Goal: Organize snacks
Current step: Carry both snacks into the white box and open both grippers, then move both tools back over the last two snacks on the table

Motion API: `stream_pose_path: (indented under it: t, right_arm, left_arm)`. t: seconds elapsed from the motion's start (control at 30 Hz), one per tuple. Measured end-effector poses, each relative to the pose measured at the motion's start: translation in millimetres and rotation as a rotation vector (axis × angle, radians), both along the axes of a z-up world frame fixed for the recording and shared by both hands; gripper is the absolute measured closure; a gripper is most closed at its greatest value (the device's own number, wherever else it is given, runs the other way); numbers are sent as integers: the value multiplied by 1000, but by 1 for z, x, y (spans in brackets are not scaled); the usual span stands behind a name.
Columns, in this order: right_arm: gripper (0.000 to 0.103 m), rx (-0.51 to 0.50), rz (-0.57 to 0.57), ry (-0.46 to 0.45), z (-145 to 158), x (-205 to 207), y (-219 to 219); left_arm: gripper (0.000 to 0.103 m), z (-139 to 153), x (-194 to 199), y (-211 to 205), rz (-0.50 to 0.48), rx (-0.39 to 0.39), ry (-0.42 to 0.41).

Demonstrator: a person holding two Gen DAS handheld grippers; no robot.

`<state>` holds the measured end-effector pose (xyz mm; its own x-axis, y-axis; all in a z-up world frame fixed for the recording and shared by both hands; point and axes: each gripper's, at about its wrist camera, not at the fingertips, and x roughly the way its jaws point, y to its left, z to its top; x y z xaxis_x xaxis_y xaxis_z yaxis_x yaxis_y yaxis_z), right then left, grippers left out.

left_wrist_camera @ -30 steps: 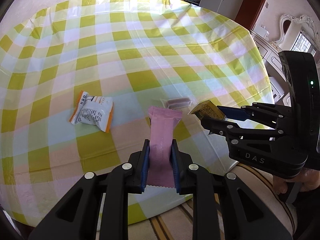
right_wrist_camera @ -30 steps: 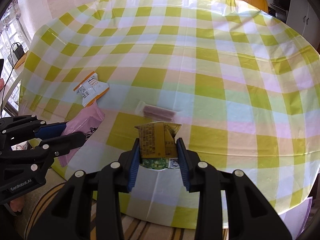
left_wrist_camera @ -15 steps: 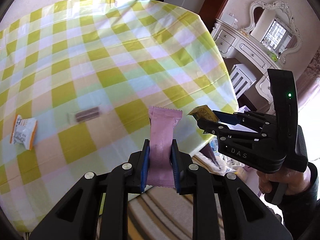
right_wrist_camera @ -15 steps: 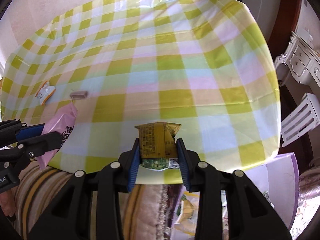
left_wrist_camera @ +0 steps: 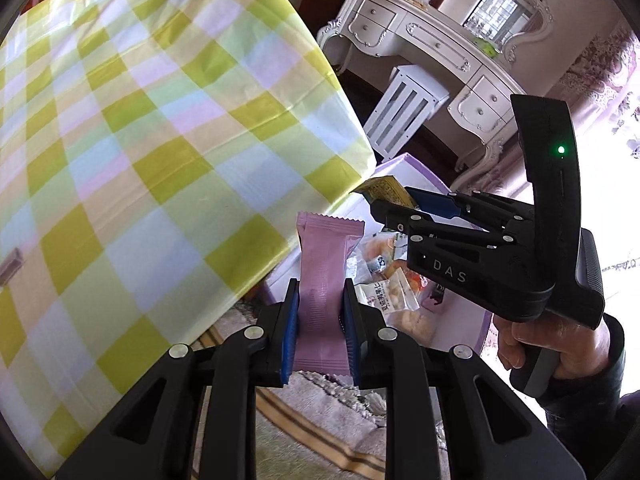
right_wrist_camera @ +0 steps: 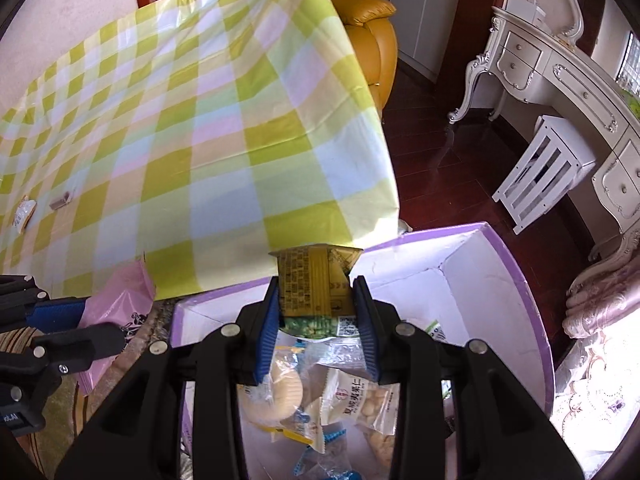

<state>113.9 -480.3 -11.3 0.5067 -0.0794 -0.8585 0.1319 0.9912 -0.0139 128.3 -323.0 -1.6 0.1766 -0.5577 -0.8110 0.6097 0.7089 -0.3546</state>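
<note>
Snacks are what you carry in both tools: your left gripper (left_wrist_camera: 320, 316) has its jaws clamped on a pink packet (left_wrist_camera: 326, 264), and your right gripper (right_wrist_camera: 316, 320) has its jaws clamped on a yellow-green packet (right_wrist_camera: 314, 286). Both hang beyond the desk (right_wrist_camera: 200, 140) edge, the right one over the purple-rimmed box (right_wrist_camera: 520, 280) beside the desk, probably so each can drop among the packets already piled there. On the desk, far from the box, an orange-white packet (right_wrist_camera: 25, 214) and a small brown bar (right_wrist_camera: 60, 201) remain. The box's near side is hidden behind your tools.
</note>
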Motion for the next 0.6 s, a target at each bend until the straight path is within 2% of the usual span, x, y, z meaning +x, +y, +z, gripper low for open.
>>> stream_pose_path:
  t: [0.2, 0.23, 0.27, 0.37, 0.6]
  right_arm:
    - [65, -27, -37, 14, -4, -6, -9]
    - [61, -29, -42, 14, -4, -7, -10]
    - [55, -34, -45, 12, -4, -7, -10]
    - [50, -41, -42, 12, -3, -6, -8]
    - [39, -46, -24, 8, 2, -3, 2]
  left_arm:
    - [79, -9, -2, -17, -40, 5, 42]
    - [78, -10, -2, -17, -41, 10, 45]
    - [73, -10, -2, -17, -39, 10, 46]
    - [59, -9, -1, -13, -22, -1, 43]
    - [58, -3, 1, 1, 15, -18, 27]
